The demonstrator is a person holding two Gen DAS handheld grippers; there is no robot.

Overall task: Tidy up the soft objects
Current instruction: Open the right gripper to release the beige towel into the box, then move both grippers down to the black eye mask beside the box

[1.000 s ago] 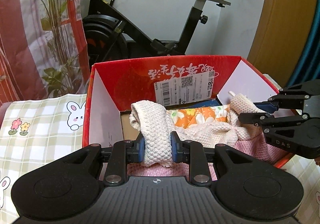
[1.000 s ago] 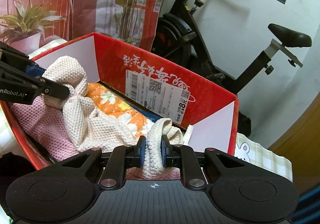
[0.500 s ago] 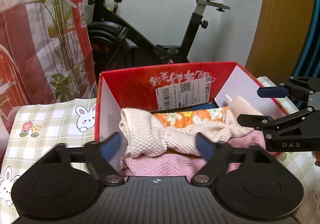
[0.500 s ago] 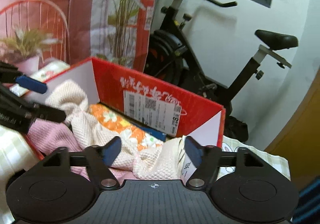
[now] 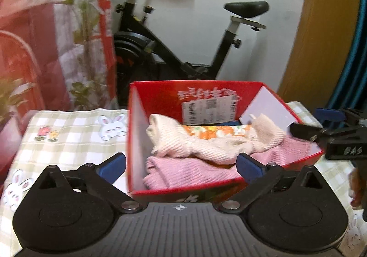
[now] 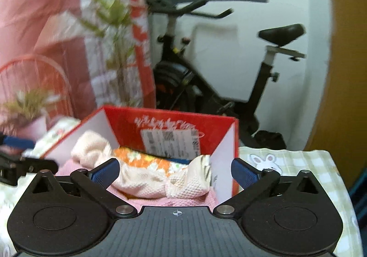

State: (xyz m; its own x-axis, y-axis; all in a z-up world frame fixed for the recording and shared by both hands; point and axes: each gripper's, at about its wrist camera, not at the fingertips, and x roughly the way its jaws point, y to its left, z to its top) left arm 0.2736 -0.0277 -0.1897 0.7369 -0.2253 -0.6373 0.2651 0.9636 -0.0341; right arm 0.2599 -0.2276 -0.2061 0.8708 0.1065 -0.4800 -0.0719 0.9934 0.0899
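A red cardboard box (image 5: pixel 160 96) stands on the checked cloth, also seen in the right wrist view (image 6: pixel 128 119). Inside it a cream waffle-knit cloth (image 5: pixel 206 146) (image 6: pixel 137 179) lies stretched over a pink cloth (image 5: pixel 183 172) and an orange floral one (image 5: pixel 213 130). My left gripper (image 5: pixel 181 166) hovers in front of the box's near wall, jaws opening wide, nothing between the pads. My right gripper (image 6: pixel 175 172) hangs over the box's right end, jaws opening too, with the cream cloth below and untouched. Each gripper shows at the edge of the other's view.
A black exercise bike (image 5: pixel 174 50) stands behind the box against a white wall. A red and pink curtain with a plant print (image 5: pixel 57 27) hangs at the left, a wooden door (image 5: pixel 321 38) at the right. The rabbit-print tablecloth (image 5: pixel 68 137) spreads left of the box.
Both grippers were shut on the ends of the cream cloth; they have let go, opened wide and drawn back and up. The cloth now lies in the box.
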